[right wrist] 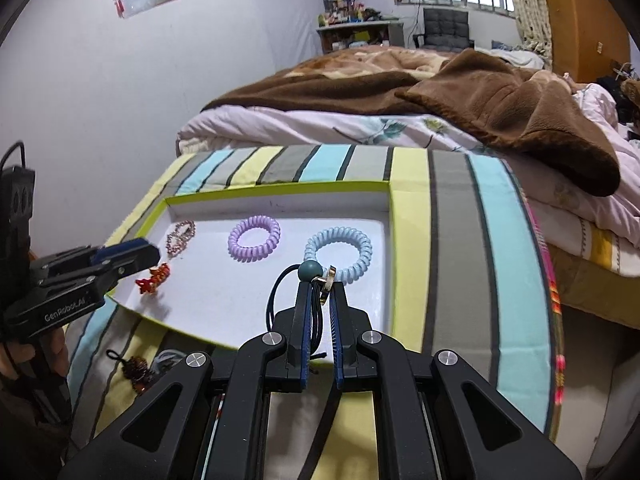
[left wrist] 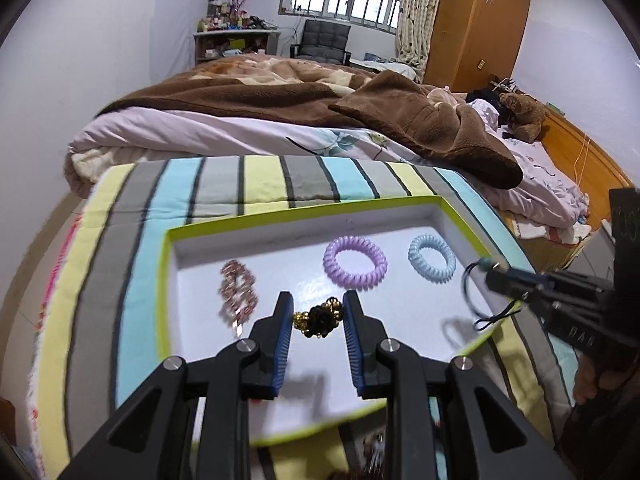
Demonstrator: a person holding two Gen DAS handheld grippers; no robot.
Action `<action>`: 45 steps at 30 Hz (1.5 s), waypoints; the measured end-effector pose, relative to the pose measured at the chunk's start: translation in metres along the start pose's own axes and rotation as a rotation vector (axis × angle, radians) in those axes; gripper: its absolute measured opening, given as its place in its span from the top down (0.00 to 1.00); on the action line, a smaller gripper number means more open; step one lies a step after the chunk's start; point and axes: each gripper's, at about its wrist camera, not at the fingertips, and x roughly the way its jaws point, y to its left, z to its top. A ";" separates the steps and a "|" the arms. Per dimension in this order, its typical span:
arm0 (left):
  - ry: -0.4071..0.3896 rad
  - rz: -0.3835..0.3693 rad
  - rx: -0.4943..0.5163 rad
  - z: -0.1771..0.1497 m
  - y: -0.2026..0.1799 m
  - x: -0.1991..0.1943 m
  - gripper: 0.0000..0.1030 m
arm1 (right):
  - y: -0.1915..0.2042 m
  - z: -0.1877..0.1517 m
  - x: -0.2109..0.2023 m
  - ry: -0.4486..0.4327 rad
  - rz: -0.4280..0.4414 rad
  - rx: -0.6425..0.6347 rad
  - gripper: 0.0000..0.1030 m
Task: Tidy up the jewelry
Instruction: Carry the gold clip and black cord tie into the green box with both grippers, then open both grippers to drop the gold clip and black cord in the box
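My right claw (right wrist: 320,280) grips a black hair tie (right wrist: 280,292) over the tray's (right wrist: 396,240) lower edge; my left claw (left wrist: 318,312), released, straddles a gold-and-black ornament (left wrist: 320,316) mid-frame.

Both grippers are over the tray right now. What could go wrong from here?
1. The right gripper holds the black hair tie only by a pinch; its loose loop dangles and could snag the blue coil tie.
2. The open left gripper straddles the gold-black piece; closing off-center may push it toward the pink clip.
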 end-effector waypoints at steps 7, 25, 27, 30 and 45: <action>0.035 0.023 0.022 0.002 -0.003 0.023 0.75 | 0.004 0.003 0.027 0.048 0.019 -0.018 0.92; 0.071 0.015 0.007 -0.003 0.002 0.033 0.71 | 0.016 -0.001 0.048 0.103 -0.051 -0.123 0.91; 0.068 0.009 -0.004 -0.003 0.003 0.032 0.68 | 0.015 0.000 0.047 0.097 -0.055 -0.118 0.87; 0.061 0.001 -0.008 -0.003 0.003 0.029 0.66 | 0.013 0.000 0.045 0.091 -0.049 -0.101 0.81; -0.008 -0.001 -0.026 -0.013 -0.001 -0.016 0.56 | 0.019 -0.008 0.013 0.030 -0.012 -0.059 0.64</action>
